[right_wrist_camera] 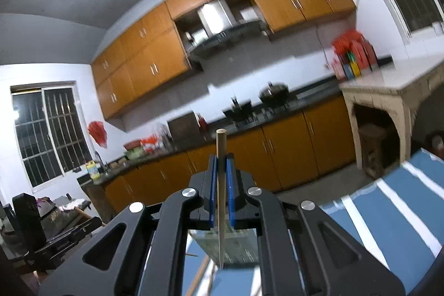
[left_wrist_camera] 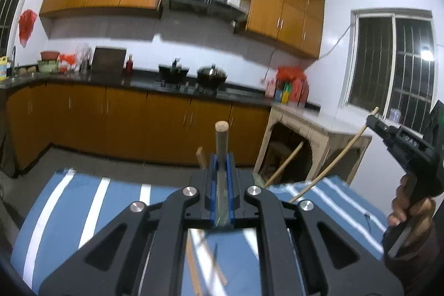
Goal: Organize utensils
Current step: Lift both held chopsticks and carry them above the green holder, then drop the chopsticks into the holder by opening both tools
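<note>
My left gripper (left_wrist_camera: 221,157) is shut on a thick wooden-handled utensil (left_wrist_camera: 221,140) that sticks up past the blue pads. My right gripper (right_wrist_camera: 221,157) is shut on a thin wooden chopstick (right_wrist_camera: 221,185) that runs up between its pads, its tip pointing down over a clear container (right_wrist_camera: 230,246). In the left wrist view the right gripper (left_wrist_camera: 373,119) is at the far right, held by a hand, with the chopstick (left_wrist_camera: 333,157) slanting down to the blue striped cloth (left_wrist_camera: 83,207). More wooden sticks (left_wrist_camera: 205,262) lie below my left gripper.
A blue cloth with white stripes (right_wrist_camera: 402,207) covers the table under both grippers. Behind are orange kitchen cabinets (left_wrist_camera: 138,118), a dark counter with woks (left_wrist_camera: 212,74), and a white side table (left_wrist_camera: 319,126).
</note>
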{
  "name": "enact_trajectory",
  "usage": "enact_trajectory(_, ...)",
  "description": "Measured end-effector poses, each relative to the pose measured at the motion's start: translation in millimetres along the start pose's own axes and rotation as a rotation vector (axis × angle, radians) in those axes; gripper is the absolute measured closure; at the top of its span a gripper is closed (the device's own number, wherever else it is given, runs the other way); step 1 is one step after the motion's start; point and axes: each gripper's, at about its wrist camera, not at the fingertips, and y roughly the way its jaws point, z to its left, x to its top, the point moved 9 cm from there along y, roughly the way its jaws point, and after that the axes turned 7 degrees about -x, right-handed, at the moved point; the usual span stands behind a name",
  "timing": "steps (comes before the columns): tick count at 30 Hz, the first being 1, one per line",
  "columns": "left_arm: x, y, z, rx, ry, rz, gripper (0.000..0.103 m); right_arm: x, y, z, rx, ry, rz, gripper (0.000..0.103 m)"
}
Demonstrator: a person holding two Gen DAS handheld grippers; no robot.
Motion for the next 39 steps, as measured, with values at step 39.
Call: enact_trajectory(39, -9, 106, 22, 0.113, -0.091, -0.028, 0.08, -85, 88, 4, -0.143, -0.118, 0.123, 0.062)
